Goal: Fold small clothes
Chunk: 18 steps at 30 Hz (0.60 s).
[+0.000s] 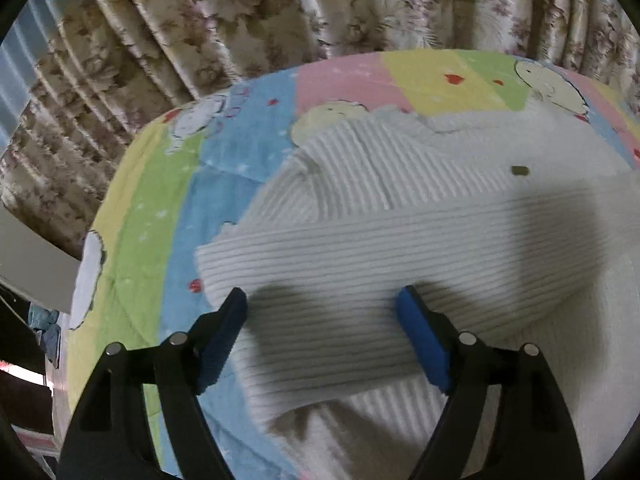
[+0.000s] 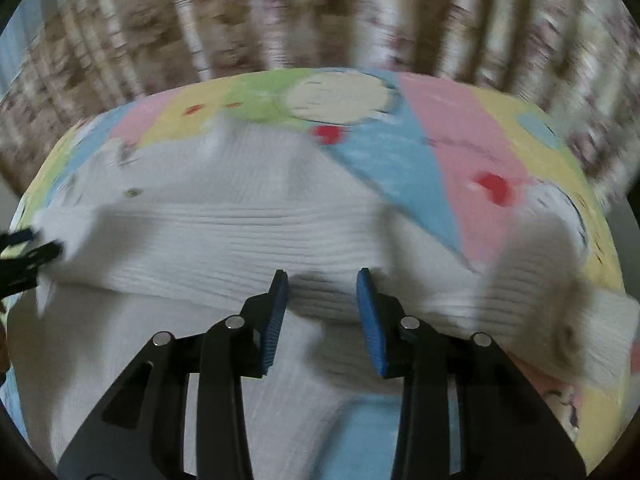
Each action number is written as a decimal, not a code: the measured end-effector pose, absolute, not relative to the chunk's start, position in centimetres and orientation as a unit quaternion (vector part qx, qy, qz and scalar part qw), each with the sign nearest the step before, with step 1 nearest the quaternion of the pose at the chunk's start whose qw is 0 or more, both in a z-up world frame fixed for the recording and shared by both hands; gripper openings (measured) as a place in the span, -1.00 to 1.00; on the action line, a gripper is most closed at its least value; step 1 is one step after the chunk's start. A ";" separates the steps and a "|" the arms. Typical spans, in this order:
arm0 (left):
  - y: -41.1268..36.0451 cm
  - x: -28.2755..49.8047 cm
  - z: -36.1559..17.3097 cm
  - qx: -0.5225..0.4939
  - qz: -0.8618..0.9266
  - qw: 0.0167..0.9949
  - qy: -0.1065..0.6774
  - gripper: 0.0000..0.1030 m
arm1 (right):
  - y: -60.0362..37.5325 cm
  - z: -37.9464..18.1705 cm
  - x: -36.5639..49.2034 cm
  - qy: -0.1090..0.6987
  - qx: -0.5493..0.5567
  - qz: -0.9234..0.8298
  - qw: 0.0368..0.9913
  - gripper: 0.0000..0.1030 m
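Left wrist view is showing a white ribbed knit garment point(image 1: 400, 248) lying on a bed sheet point(image 1: 168, 208) striped in pastel blue, green, yellow and pink with cartoon figures. One corded fold is lying crosswise over the rest. The left hand-held gripper point(image 1: 320, 300) is hovering over that fold, blue pads spread apart, pinching nothing. Floral curtains point(image 1: 280, 8) are hanging behind the bed. The right hand-held gripper point(image 2: 322, 276) is also standing spread over the garment, though blur is softening that view.
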<state>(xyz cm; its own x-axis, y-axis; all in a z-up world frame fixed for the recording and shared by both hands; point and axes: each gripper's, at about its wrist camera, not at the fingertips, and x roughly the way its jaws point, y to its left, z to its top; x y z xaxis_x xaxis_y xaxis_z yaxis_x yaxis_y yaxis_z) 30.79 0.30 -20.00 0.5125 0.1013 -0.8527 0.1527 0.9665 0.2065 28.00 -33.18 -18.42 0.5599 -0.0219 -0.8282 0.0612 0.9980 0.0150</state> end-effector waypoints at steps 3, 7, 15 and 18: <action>0.8 29.8 -18.6 0.097 -0.033 0.864 0.492 0.52 | -35.1 -17.0 26.7 0.450 0.068 0.003 0.890 -0.30; 0.3 26.1 -15.4 0.102 -0.040 0.879 0.464 0.72 | -34.8 -13.9 23.7 0.408 0.077 0.030 0.909 0.23; 1.0 17.8 -14.9 0.096 -0.042 0.871 0.479 0.75 | -32.2 -13.4 16.1 0.411 0.101 0.075 0.903 0.77; 1.5 14.9 -16.4 0.092 -0.044 0.857 0.504 0.75 | -30.6 -14.5 13.3 0.433 0.075 0.077 0.895 0.78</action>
<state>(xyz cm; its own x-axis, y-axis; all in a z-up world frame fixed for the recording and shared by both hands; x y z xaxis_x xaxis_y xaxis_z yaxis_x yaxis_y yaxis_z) 14.94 1.54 -16.45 0.4872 0.0180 -0.8731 0.1681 0.9792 0.1140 13.27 -30.56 -14.50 0.6125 0.2027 -0.7640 -0.0722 0.9769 0.2013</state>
